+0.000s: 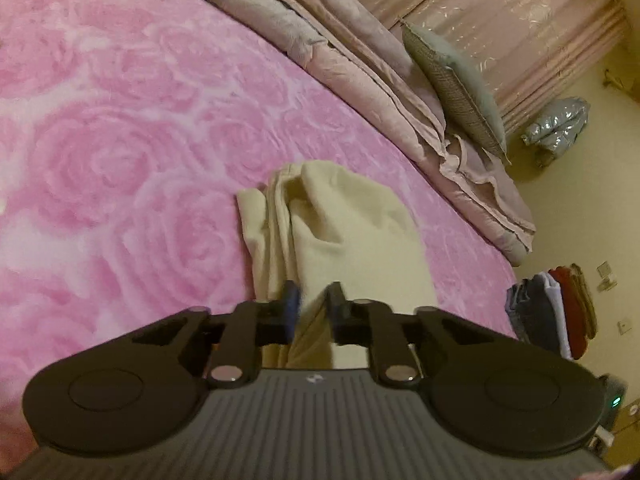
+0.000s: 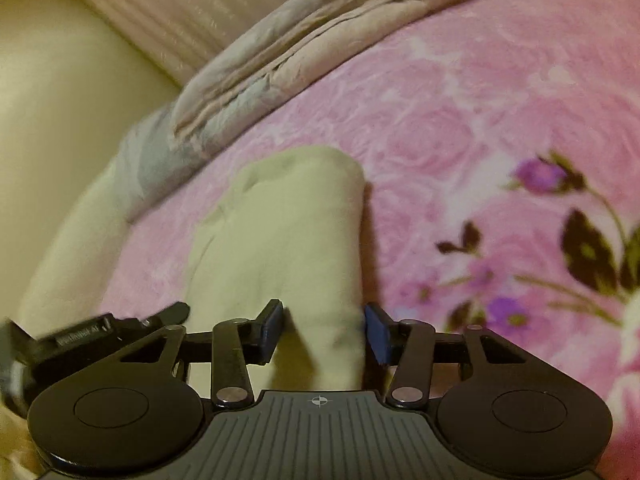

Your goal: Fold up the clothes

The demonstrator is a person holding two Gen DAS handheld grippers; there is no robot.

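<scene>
The left gripper (image 1: 313, 307) has its two jaws drawn close, pinching a ridge of the cream garment (image 1: 340, 224) between blue pads. The right gripper (image 2: 324, 330) has its jaws standing apart on either side of a thicker fold of the same cream garment (image 2: 280, 236); the right pad lies at the fold's edge, the left pad (image 2: 270, 330) stands beside it, and whether either presses the cloth cannot be told.

Materials and shapes: the garment is soft, matt, pale-yellow cloth, gathered into long rolls and creases that run away from each gripper. It lies on a plush pink blanket (image 1: 120, 152) embossed with rose whorls. Along the blanket's far edge lies a folded quilt (image 1: 360, 64) of smooth pink-grey fabric, its layered hems wrinkled. Each gripper is black plastic with two round pivot discs, linkage bars with metal pins, and a ribbed grey body.

Count: one cream garment, two grippers, one quilt, one cushion.

Differences between views: the left wrist view alone shows a grey-green cushion (image 1: 456, 88) with a woven back leaning on the quilt, pleated pink curtains (image 1: 520, 28), a shiny silver bundle (image 1: 560, 124) on the floor, and a stack of folded clothes (image 1: 548, 312) at the near right. The right wrist view alone shows printed purple flowers (image 2: 540, 176) with dark leaves on the blanket, and part of the other gripper (image 2: 100, 336) at lower left.
</scene>
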